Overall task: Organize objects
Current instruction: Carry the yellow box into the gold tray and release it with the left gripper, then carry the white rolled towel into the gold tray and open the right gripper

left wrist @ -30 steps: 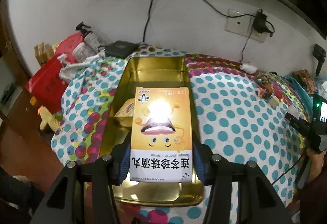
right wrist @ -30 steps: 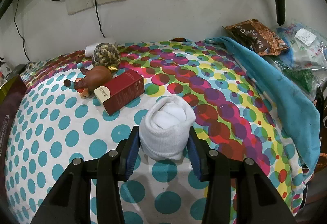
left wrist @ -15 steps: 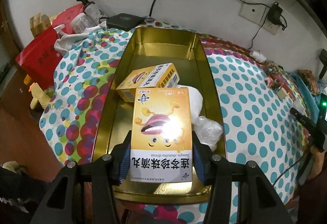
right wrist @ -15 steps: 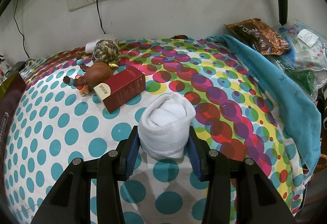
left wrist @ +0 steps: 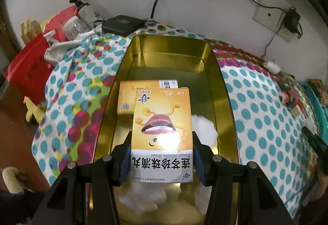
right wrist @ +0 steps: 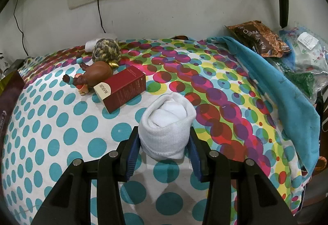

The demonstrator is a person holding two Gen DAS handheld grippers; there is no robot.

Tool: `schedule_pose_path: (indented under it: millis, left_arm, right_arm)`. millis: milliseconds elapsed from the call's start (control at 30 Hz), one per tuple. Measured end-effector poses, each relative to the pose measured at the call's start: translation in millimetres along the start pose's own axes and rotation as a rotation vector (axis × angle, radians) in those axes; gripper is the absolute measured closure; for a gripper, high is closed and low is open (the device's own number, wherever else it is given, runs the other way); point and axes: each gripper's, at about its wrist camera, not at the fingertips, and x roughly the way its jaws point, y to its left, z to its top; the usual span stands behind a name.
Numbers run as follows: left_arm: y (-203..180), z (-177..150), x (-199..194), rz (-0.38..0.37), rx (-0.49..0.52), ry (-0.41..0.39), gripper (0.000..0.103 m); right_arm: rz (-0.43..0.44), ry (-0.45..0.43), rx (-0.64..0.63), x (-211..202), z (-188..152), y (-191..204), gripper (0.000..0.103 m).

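Observation:
In the left wrist view my left gripper [left wrist: 162, 155] is shut on an orange medicine box [left wrist: 163, 128] with a cartoon mouth, held over the gold metal tin [left wrist: 170, 54]. A second orange box [left wrist: 131, 97] lies inside the tin, partly behind the held one. White plastic wrap [left wrist: 205, 126] lies in the tin beneath and beside the held box. In the right wrist view my right gripper [right wrist: 163, 147] is shut on a rolled white sock [right wrist: 167, 124], over the dotted tablecloth [right wrist: 51, 122].
A dark red box [right wrist: 123, 87], a brown toy figure [right wrist: 94, 77] and a woven ball [right wrist: 106, 50] lie left of the sock. A blue cloth [right wrist: 283, 89] and snack bags [right wrist: 258, 38] lie right. Red bags [left wrist: 30, 63], a spray bottle [left wrist: 86, 11] and a black device [left wrist: 121, 24] stand beyond the tin.
My left gripper has moved lower and further over the tin with the orange box; the second box now sits partly behind it. The right gripper and sock have barely moved.

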Motion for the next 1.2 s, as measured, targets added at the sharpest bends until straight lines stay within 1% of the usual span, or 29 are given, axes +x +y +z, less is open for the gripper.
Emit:
schedule_pose_path:
  millis: [67, 367, 633, 700, 833, 967, 1067, 1200]
  left_arm:
    - [-0.4, 5.3, 3.4, 0.016, 0.002, -0.002, 0.051]
    - [-1.2, 8.5, 5.5, 0.020, 0.014, -0.010, 0.051]
    - [-2.0, 5.5, 2.0, 0.061, 0.031, -0.017, 0.051]
    - [-2.7, 4.3, 3.0, 0.070, 0.035, -0.005, 0.050]
    - [-1.2, 0.9, 1.6, 0.076, 0.018, 0.000, 0.049]
    - [0.7, -2.9, -1.6, 0.073, 0.006, 0.003, 0.049]
    - [1.9, -7.5, -6.9, 0.073, 0.001, -0.011, 0.048]
    - [9.5, -17.0, -18.8, 0.025, -0.047, -0.043, 0.048]
  right_arm:
    - [-0.002, 0.001, -0.003, 0.4, -0.1, -0.1, 0.062]
    - [-0.008, 0.012, -0.010, 3.2, -1.6, 0.6, 0.062]
    - [-0.010, 0.012, -0.012, 3.5, -2.5, 0.7, 0.062]
    - [-0.009, 0.013, -0.012, 3.6, -2.6, 1.1, 0.062]
    - [-0.009, 0.013, -0.012, 3.8, -2.7, 1.0, 0.062]
    - [-0.010, 0.013, -0.012, 3.5, -3.0, 0.8, 0.062]
    - [-0.010, 0.012, -0.013, 3.6, -3.1, 0.5, 0.062]
    - [-0.010, 0.012, -0.012, 3.5, -3.2, 0.5, 0.062]
